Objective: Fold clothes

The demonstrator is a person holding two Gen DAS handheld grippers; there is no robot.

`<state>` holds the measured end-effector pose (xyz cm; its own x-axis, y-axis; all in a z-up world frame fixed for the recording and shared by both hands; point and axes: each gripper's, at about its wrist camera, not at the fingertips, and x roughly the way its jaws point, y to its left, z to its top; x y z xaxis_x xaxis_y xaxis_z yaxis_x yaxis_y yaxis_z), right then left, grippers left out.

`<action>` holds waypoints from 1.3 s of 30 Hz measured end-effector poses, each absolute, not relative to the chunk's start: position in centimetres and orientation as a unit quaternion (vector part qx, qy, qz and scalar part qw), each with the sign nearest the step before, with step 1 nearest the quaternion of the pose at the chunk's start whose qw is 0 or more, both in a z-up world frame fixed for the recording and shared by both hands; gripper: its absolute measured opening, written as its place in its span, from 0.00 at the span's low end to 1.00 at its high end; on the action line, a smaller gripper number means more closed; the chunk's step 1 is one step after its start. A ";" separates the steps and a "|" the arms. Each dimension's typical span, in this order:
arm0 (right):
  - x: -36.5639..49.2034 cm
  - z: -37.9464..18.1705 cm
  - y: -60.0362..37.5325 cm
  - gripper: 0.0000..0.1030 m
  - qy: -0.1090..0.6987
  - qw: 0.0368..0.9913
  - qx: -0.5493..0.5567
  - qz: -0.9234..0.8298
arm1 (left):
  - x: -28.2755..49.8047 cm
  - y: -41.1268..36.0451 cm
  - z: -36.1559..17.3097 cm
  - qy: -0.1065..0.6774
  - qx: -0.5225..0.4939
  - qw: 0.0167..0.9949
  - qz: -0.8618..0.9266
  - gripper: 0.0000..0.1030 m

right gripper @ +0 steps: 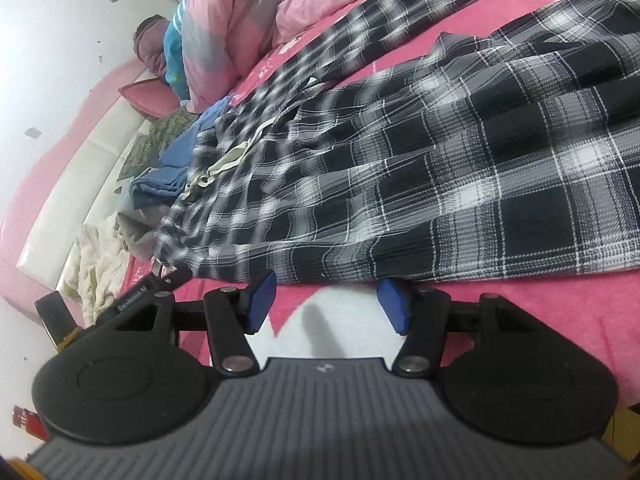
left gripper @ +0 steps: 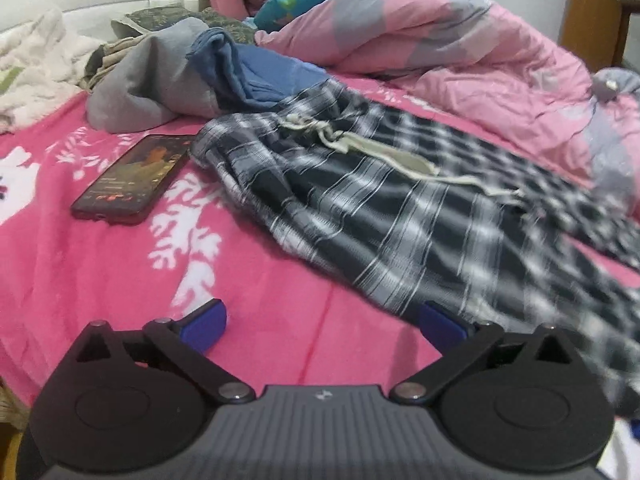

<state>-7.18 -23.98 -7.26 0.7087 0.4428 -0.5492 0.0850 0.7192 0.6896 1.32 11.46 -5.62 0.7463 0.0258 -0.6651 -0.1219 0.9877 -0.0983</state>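
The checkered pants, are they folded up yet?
Not yet. The checkered pants lie spread and rumpled across the pink blanket, drawstring showing.

The left gripper [left gripper: 323, 326] is wide open. Its two blue pads sit far apart, one at about 8 o'clock in the left wrist view and one at about 4 o'clock. Nothing is between them. The black arms behind the pads spread out like a V.

The right gripper [right gripper: 327, 303] is open too. Its blue pads [right gripper: 261, 300] stand apart at about 7 and 5 o'clock in the right wrist view, with nothing held between them.
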 end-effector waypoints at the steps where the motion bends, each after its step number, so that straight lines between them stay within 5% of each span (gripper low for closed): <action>1: -7.2 -7.3 -24.0 0.55 0.366 0.852 0.360 0.106 | 1.2 11.2 -5.7 0.354 -0.056 0.932 0.046 1.00; 16: -7.0 -7.4 -24.1 0.59 0.360 0.855 0.353 0.118 | 0.9 13.2 -4.1 0.265 -0.099 0.958 0.045 0.96; 23: -6.9 -7.4 -24.0 0.62 0.359 0.857 0.349 0.125 | 2.7 14.1 -5.1 0.266 -0.111 0.957 0.045 0.59; 33: -6.8 -7.3 -23.5 0.67 0.358 0.863 0.331 0.129 | 4.0 15.7 -6.2 0.271 -0.152 0.949 0.051 0.18; 39: -6.8 -7.3 -23.4 0.67 0.357 0.865 0.329 0.130 | 3.9 16.1 -5.6 0.259 -0.178 0.948 0.053 0.06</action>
